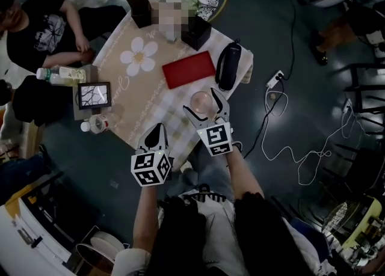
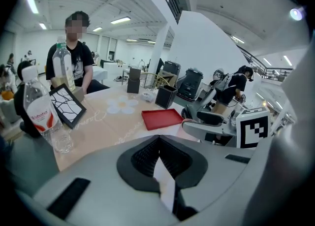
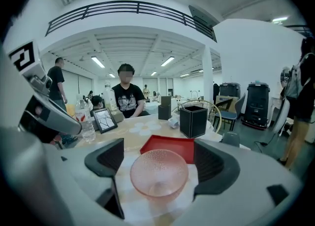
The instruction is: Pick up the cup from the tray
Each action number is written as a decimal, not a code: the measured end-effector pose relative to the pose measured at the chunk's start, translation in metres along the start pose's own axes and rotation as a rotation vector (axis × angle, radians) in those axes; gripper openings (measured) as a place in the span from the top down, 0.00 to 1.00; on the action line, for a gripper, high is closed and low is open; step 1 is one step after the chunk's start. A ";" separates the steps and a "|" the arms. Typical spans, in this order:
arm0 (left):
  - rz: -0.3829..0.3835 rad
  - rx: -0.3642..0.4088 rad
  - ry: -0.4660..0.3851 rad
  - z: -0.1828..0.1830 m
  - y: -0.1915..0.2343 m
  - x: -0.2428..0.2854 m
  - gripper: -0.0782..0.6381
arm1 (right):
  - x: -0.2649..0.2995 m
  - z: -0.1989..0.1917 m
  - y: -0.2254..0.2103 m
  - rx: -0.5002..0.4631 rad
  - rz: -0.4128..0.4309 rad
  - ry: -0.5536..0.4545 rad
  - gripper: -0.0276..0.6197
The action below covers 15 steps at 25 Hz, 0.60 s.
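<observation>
A pink translucent cup (image 1: 201, 101) (image 3: 158, 173) stands upright on the checked cloth near the table's front edge, in front of the empty red tray (image 1: 188, 69) (image 3: 170, 146). My right gripper (image 1: 203, 103) (image 3: 158, 163) is open around it, one finger on each side, and a thin gap shows between each pad and the rim. My left gripper (image 1: 157, 129) (image 2: 158, 141) is shut on nothing at the table's front edge, left of the right one. The tray (image 2: 161, 118) also shows in the left gripper view, beyond the jaws.
Two black boxes (image 1: 139, 9) (image 1: 195, 32) stand behind the tray, with a black oblong case (image 1: 228, 65) to its right. A framed picture (image 1: 94, 95) and two bottles (image 1: 60, 75) (image 1: 94, 125) sit at the left. A person (image 1: 42, 25) sits at the far left. A power strip (image 1: 275, 79) with cables lies on the floor.
</observation>
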<state>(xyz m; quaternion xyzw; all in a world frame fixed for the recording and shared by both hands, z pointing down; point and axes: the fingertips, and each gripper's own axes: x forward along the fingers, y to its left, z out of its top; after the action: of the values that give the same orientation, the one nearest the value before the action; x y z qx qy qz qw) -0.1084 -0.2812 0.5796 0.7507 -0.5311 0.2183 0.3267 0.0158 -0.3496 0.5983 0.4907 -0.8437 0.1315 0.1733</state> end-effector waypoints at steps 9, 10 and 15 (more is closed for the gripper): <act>-0.038 0.045 -0.074 0.007 -0.021 -0.021 0.88 | -0.036 0.027 0.013 -0.032 0.000 -0.008 0.31; -0.041 0.048 -0.083 0.007 -0.022 -0.025 0.88 | -0.040 0.032 0.014 -0.019 -0.002 -0.016 0.31; -0.060 0.088 -0.117 0.008 -0.031 -0.043 0.88 | -0.057 0.046 0.029 -0.009 0.015 -0.035 0.31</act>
<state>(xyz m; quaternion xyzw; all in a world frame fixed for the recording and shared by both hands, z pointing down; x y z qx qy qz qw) -0.0936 -0.2516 0.5373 0.7915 -0.5162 0.1873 0.2683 0.0087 -0.3086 0.5313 0.4858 -0.8508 0.1206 0.1598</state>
